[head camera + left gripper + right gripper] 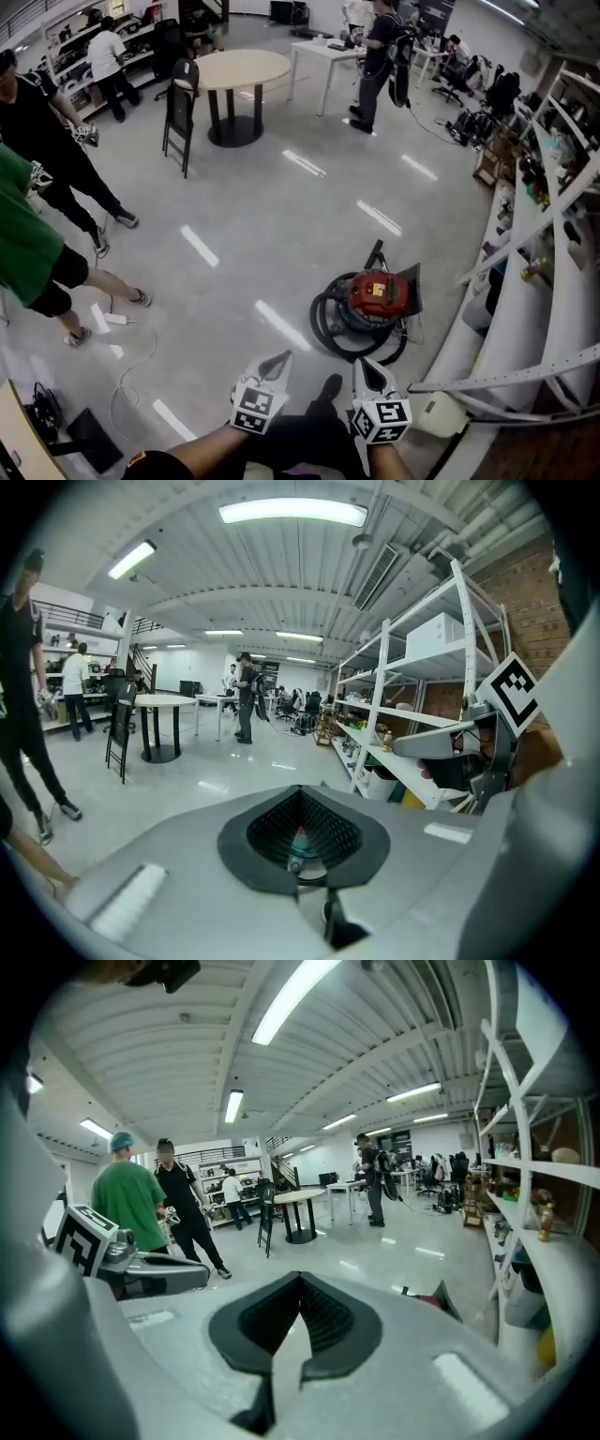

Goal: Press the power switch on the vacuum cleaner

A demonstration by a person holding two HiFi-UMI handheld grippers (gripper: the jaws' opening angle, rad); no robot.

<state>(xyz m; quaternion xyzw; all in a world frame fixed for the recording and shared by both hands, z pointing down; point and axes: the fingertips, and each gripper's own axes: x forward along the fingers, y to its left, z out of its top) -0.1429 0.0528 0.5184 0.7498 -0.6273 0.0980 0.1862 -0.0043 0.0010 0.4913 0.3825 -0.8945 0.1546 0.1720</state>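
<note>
Vacuum cleaner [378, 292] — red on top, sitting on the shiny grey floor [281, 216], close to the white shelves [525, 309] on the right. Black hose [328, 330] coiled in loops at its left side and front. Well apart from both grippers, up ahead of them and a little to the right.

Left gripper [277, 362] low in the head view, jaws pressed together at the tips, holding nothing. Right gripper [367, 367] just beside it, jaws together too — only a thin slit between the dark pads, with nothing in it. Neither one touching the vacuum cleaner.

Far back, a round worktop [242, 67] with a black chair [181, 103] next to it. On the left, a person in a green top [23, 234] and a person in black [42, 141], both standing.
</note>
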